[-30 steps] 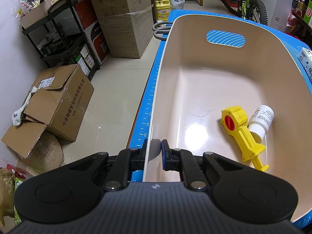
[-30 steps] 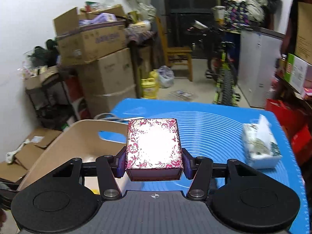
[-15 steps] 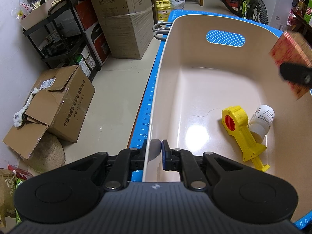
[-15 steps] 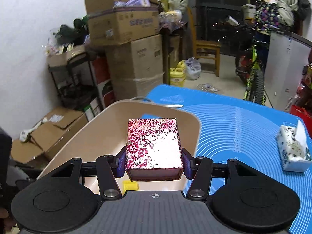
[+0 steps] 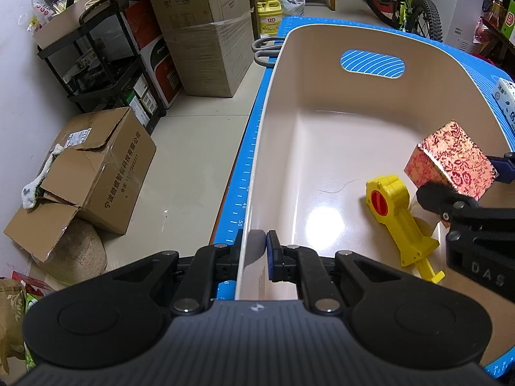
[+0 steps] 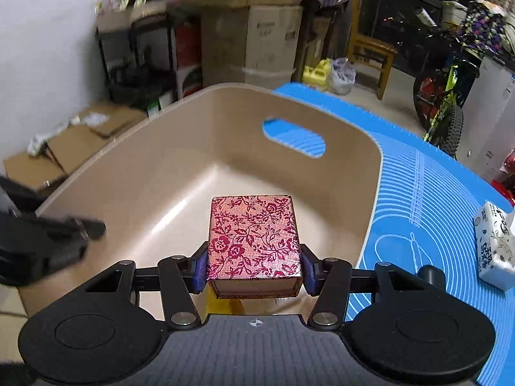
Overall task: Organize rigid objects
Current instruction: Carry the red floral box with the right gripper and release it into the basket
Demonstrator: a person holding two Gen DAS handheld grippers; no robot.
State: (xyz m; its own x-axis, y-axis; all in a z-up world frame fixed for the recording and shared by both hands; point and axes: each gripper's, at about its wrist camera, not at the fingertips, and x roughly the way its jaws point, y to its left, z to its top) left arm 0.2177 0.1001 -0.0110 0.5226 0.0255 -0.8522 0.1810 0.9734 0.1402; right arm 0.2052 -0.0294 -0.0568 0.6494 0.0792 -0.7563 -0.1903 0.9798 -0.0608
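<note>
A beige plastic bin (image 5: 322, 148) with a handle slot stands on the blue mat. My left gripper (image 5: 254, 254) is shut on the bin's near left rim. My right gripper (image 6: 254, 262) is shut on a red floral box (image 6: 254, 238) and holds it inside the bin above the floor; the box also shows in the left wrist view (image 5: 450, 157). A yellow plastic tool (image 5: 396, 212) with a red disc lies on the bin floor just below the box. The white bottle seen earlier is hidden behind the box and right gripper.
The blue mat (image 6: 428, 212) covers the table right of the bin. A tissue pack (image 6: 495, 247) lies on it at the right. Grey scissor handles (image 5: 264, 51) poke out behind the bin. Cardboard boxes (image 5: 93, 167), a black shelf and a bicycle stand around the table.
My right gripper has carried the floral box left over the bin's rim and down inside it, above the yellow tool. My left gripper has stayed clamped on the rim.
</note>
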